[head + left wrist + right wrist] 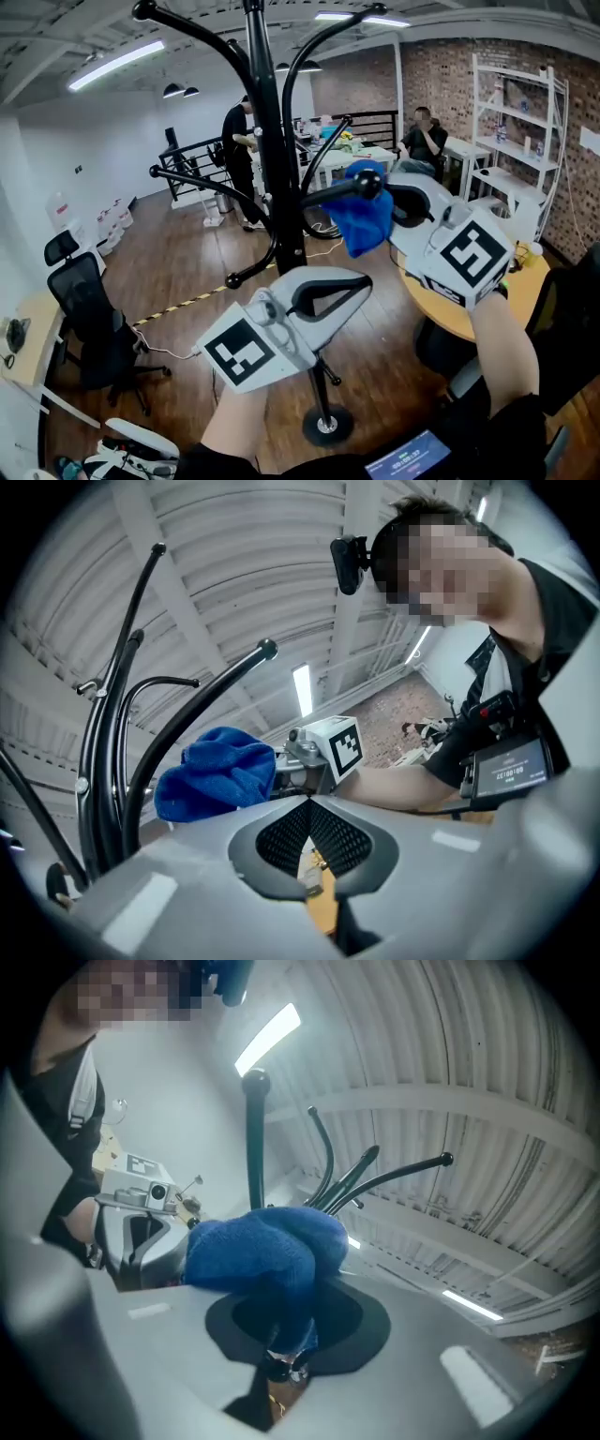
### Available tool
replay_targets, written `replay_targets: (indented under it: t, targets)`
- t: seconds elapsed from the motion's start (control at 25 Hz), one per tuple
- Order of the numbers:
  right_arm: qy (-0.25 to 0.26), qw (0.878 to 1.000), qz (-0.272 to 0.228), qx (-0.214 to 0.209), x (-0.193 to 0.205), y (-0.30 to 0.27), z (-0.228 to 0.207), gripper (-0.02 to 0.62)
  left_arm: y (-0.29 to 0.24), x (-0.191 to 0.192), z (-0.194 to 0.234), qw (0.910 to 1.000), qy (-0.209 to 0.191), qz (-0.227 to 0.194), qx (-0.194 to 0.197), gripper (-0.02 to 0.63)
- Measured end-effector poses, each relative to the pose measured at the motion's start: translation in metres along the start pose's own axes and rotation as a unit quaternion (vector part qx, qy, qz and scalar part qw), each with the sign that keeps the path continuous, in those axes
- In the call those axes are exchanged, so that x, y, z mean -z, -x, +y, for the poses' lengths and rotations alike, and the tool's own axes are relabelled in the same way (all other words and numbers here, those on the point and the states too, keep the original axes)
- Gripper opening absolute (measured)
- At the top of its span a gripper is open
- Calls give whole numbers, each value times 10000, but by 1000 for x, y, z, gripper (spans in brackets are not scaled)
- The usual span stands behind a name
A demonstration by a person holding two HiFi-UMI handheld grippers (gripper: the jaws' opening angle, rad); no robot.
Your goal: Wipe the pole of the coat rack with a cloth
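The right tool [382, 208], right of centre in the head view, was pinching a blue cloth [364, 225]. The cloth bunched out past its tips and hung against the knobbed end of a hook arm [328, 194], not against the pole [272, 122] itself. The black pole ran from the top centre of the frame down to its round base [325, 427] at lower centre, just left of the cloth.

The left tool [361, 281], lower centre, was pressed together on nothing and pointed toward the rack.

To my eye, the cloth needed carrying left past the hook and pressing flat on the pole. It should then be drawn along the pole in long strokes. The grip looked to catch only a fold, so light, steady pressure would likely keep it from slipping. The curved hooks could snag the loose cloth. The idle tool might steady the rack.
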State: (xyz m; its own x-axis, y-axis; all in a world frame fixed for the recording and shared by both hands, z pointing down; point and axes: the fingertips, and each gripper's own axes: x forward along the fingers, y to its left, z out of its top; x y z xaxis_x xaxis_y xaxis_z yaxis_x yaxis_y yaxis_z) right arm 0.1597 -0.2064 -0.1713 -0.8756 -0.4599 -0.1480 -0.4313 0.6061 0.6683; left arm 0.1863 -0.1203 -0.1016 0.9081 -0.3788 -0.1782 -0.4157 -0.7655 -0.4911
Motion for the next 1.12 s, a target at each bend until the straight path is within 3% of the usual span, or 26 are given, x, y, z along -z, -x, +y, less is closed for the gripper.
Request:
replay_targets:
  t: [0.16,0.28,0.44,0.68,1.12]
  targets:
    - [95,9986,-399,-343,4,1,-12,49,-29,6,16,9984,-109,274,-479,3]
    - [73,9976,-483,-495,7,-16,-17,49,-39,6,29,9971,-193,457,-576,3]
    - [-168,9957,-549,-722,10,-32,-11,49,-39,-3,34,9966,-301,400,-647,3]
    - [170,9956,-441,-809,8,-39,-12,49,-34,-10,40,9950,-386,452,-801,3]
    - [508,9831,-632,-1644,5,-85,-9,49,-38,-5,71,9877,-411,708,-1334,3]
